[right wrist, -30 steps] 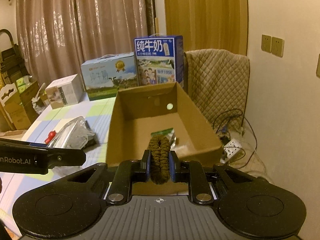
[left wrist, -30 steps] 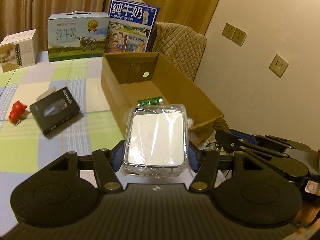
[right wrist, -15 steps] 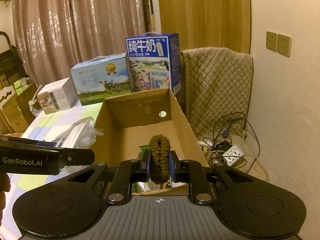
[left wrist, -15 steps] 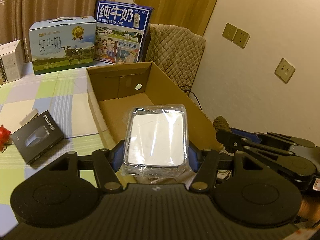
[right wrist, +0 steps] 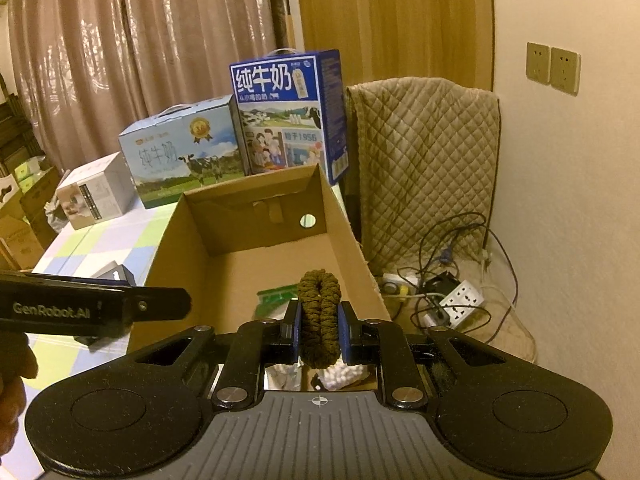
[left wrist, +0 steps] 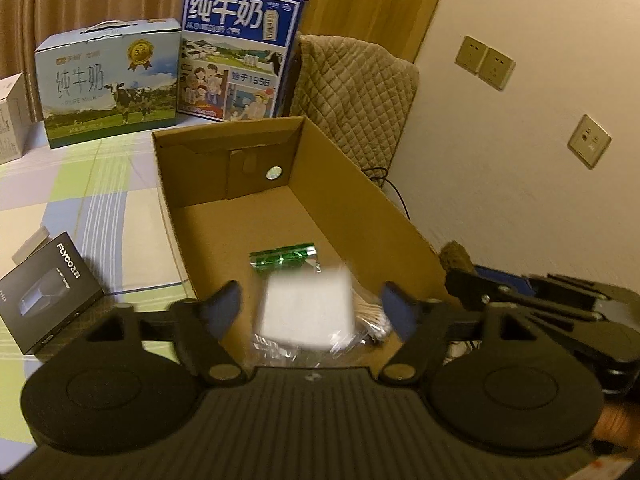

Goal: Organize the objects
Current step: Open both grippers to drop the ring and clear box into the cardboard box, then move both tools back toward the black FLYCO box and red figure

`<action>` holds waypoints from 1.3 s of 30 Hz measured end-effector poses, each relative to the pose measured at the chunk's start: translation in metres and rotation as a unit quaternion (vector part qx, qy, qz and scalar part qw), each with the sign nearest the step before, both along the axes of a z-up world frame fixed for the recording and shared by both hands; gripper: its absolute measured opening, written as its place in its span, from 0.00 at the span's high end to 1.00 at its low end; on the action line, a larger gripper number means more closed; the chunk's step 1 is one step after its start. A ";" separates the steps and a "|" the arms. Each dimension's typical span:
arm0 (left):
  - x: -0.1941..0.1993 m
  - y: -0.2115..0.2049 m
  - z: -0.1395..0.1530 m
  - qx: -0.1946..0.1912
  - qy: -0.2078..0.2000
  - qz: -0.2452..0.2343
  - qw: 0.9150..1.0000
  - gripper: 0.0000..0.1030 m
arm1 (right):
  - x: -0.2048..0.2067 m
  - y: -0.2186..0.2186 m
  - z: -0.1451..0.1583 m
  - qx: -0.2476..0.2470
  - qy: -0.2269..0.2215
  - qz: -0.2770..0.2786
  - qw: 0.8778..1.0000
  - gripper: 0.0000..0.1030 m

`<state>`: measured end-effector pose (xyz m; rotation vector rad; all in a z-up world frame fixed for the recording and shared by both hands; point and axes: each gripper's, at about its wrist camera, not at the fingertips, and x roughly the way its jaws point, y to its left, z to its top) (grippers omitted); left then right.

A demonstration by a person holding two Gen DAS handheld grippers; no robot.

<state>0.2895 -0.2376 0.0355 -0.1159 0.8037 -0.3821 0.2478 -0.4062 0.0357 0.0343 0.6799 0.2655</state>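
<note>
An open cardboard box [left wrist: 352, 192] stands on the checked bed cover. Above its near end my left gripper [left wrist: 314, 308] is opening, its blue pads clear of a white packet in clear wrap [left wrist: 306, 312], which is blurred and falling into the box. A green foil packet [left wrist: 282, 258] lies on the box floor. In the right wrist view my right gripper [right wrist: 319, 324] is shut on a brown scrunchie [right wrist: 319, 312] over the same box [right wrist: 352, 240], and the green packet [right wrist: 276, 296] shows just ahead of it.
A black Flyco box [left wrist: 44, 292] lies left of the carton. Two milk cartons [left wrist: 240, 52] and a white box [right wrist: 94, 190] stand at the back. A quilted chair [right wrist: 424, 164], cables and a power strip [right wrist: 460, 300] fill the gap by the wall.
Both grippers moved forward over the cardboard box. The left jaws spread apart and let go of the wrapped white packet, which now drops. The right grip on the scrunchie is unchanged.
</note>
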 end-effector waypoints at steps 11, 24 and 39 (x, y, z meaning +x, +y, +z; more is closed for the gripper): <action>-0.012 0.034 0.004 0.014 -0.012 0.021 1.000 0.26 | -0.003 0.018 0.003 0.004 -0.002 0.016 1.000 0.85; -0.025 0.054 0.003 0.016 -0.009 0.036 0.999 0.26 | 0.001 0.030 0.009 0.014 -0.012 0.025 1.000 0.85; -0.030 0.065 -0.009 0.008 0.005 0.048 0.999 0.22 | -0.004 0.017 0.013 0.064 -0.031 0.012 0.997 0.33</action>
